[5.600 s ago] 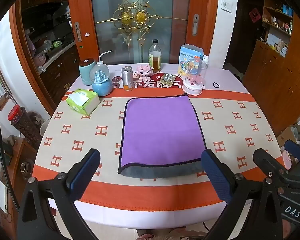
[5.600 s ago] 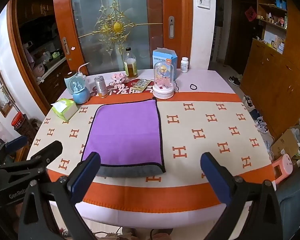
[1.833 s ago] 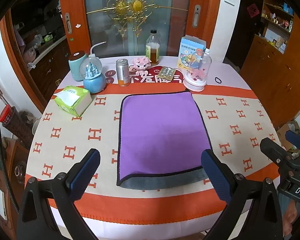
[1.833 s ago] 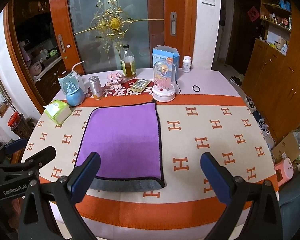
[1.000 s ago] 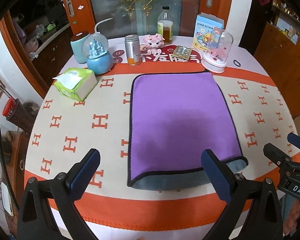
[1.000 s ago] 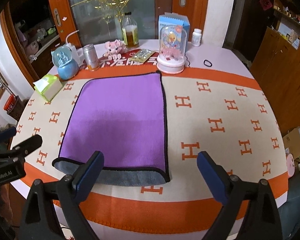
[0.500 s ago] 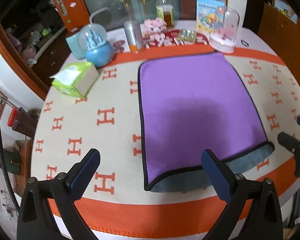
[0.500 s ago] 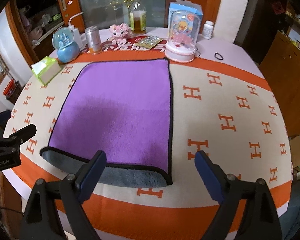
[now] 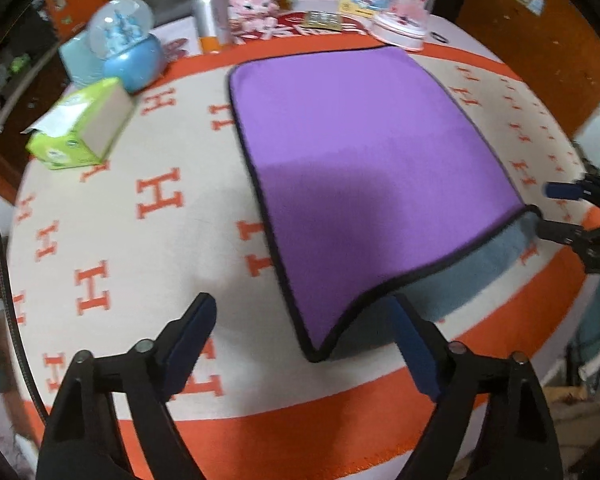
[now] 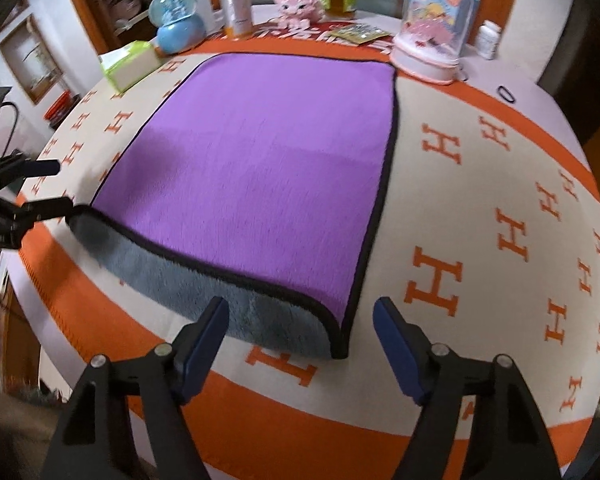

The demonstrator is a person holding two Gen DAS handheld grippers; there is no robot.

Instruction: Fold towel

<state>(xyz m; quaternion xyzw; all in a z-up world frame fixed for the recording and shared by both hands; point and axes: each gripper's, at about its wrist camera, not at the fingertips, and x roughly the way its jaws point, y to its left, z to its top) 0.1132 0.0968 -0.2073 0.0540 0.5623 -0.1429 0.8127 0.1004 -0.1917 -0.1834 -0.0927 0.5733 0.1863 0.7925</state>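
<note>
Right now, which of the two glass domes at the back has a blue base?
The snow globe at the left, beside the tissue box; the other dome sits on a pink-white base.

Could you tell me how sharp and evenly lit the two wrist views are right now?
Left wrist view: motion blur smears the tablecloth print and the snow globe, and a soft shadow darkens the near half of the purple towel. Right wrist view: sharper, mild blur at the edges, the same shadow band, strong fisheye bulge.
</note>
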